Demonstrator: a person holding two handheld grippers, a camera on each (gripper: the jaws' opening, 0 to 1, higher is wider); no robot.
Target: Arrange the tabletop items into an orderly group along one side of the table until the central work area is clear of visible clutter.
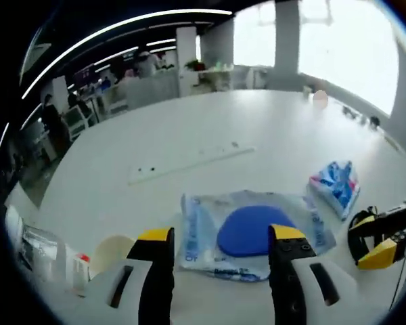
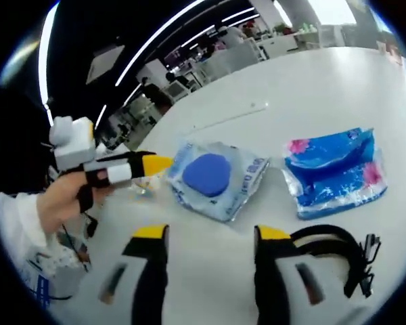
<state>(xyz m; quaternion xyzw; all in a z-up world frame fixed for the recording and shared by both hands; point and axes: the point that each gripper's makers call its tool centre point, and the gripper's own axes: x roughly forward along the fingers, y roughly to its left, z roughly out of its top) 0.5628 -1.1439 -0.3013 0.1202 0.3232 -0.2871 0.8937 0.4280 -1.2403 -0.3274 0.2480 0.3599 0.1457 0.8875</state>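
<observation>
White surface (image 1: 257,128) is mostly bare, yet a clear pouch with a blue disc (image 1: 247,230) and a blue floral packet (image 2: 335,172) lie ungrouped. Left gripper (image 1: 221,250) and right gripper (image 2: 206,237) hover with jaws spread, holding nothing, so tidying looks barely begun.

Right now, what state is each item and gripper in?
Clear bag with blue disc: sealed, lying flat on the table.
Blue tissue pack: closed, lying flat, apart from the bag.
Black strap: loose beside the right gripper.
Left gripper: jaws open, empty.
Right gripper: jaws open, empty.

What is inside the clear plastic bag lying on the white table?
Through the clear plastic bag a round blue item shows. The bag's printed film blurs its details, and anything beneath it is covered.
</observation>
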